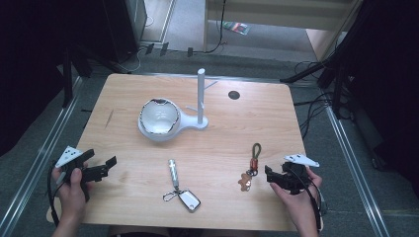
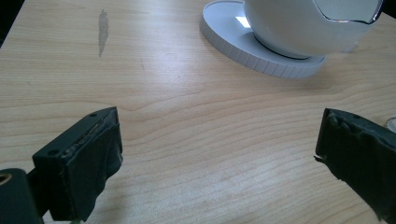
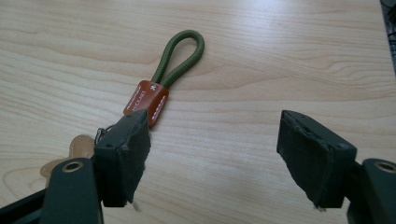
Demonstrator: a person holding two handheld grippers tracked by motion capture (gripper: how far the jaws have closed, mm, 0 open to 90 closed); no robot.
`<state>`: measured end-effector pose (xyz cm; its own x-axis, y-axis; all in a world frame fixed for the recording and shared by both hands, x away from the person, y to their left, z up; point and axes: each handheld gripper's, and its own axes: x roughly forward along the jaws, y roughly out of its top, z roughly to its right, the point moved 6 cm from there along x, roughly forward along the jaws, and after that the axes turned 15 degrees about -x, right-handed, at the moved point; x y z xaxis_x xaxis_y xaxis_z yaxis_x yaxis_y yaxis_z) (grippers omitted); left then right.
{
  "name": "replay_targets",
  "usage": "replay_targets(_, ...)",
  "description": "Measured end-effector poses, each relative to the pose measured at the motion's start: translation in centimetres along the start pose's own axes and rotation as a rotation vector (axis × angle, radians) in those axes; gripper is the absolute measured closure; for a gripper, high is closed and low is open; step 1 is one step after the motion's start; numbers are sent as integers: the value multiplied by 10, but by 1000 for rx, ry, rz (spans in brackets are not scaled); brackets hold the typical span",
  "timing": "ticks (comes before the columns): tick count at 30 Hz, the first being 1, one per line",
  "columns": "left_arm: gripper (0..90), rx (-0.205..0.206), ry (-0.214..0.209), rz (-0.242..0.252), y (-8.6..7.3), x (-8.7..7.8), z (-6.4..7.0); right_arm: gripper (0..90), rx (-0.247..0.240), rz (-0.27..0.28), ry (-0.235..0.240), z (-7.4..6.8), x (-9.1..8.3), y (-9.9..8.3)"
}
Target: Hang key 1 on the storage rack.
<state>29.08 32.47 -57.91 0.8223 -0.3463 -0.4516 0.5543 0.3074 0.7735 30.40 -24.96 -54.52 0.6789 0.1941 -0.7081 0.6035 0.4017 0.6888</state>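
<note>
Near the table's (image 1: 123, 94) front right corner, the right gripper (image 3: 215, 154), jaws apart, sits just beside the green-loop keychain (image 3: 180, 53), while the left gripper (image 2: 217, 154) hovers jaws apart near the front left corner.

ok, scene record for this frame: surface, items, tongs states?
surface: wooden table
stand: white, bowl on its base, post upright
near right tongs: green-loop keychain, brown tag
centre front: key fob with silver cylinder
left tongs: open, over bare wood
right tongs: open, left jaw beside the keychain, not gripping
</note>
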Motion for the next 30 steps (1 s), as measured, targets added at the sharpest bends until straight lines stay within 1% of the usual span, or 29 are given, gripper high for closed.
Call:
replay_targets(1, 11, 0, -1, -1, 0, 0, 0, 270, -15, -27, 3, -1, 1, 2)
replay_targets(2, 11, 0, -1, -1, 0, 0, 0, 270, -15, -27, 3, -1, 1, 2)
replay_targets(3, 11, -1, -1, 0, 0, 0, 0, 270, -26, -33, 6, -2, 1, 3)
replay_targets(6, 11, 1, -2, -2, 0, 0, 0, 275, -55, -76, 5, -4, 1, 5)
replay_targets(12, 11, 0, -4, -1, 0, 0, 0, 294, -52, -138, 28, -4, 4, 10)
replay_targets(13, 11, 0, -5, -2, 0, 0, 0, 306, -58, -161, 38, -4, 6, 11)
replay_targets(15, 11, 0, -5, -1, 0, 0, 0, 311, -58, -168, 44, -4, 7, 12)
replay_targets(16, 11, 2, -4, 0, 0, 0, 0, 324, -59, -195, 58, -5, 10, 13)
replay_targets(18, 11, 3, -2, -1, 0, 0, 0, 327, -64, -204, 60, -6, 11, 13)
replay_targets(19, 11, 3, -3, -1, 0, 0, 0, 336, -70, -224, 68, -8, 14, 15)
replay_targets(21, 11, 2, -3, 0, 0, 0, 0, 343, -73, -230, 70, -9, 15, 15)
replay_targets(23, 11, 2, -3, 1, 0, 0, 0, 348, -83, -247, 78, -11, 17, 17)
replay_targets(24, 11, 1, -5, 0, 0, 0, 0, 355, -94, -265, 81, -14, 19, 19)
replay_targets(25, 11, 1, -5, 0, 0, 0, 0, 355, -94, -265, 81, -14, 19, 19)
replay_targets(26, 11, 2, -4, -1, 0, 0, 0, 355, -98, -282, 87, -16, 21, 21)
replay_targets(27, 11, 2, -5, 0, 0, 0, 0, 355, -105, -285, 87, -16, 22, 22)
replay_targets(30, 11, 0, -5, 2, 0, 0, 0, 361, -102, -303, 92, -16, 24, 24)
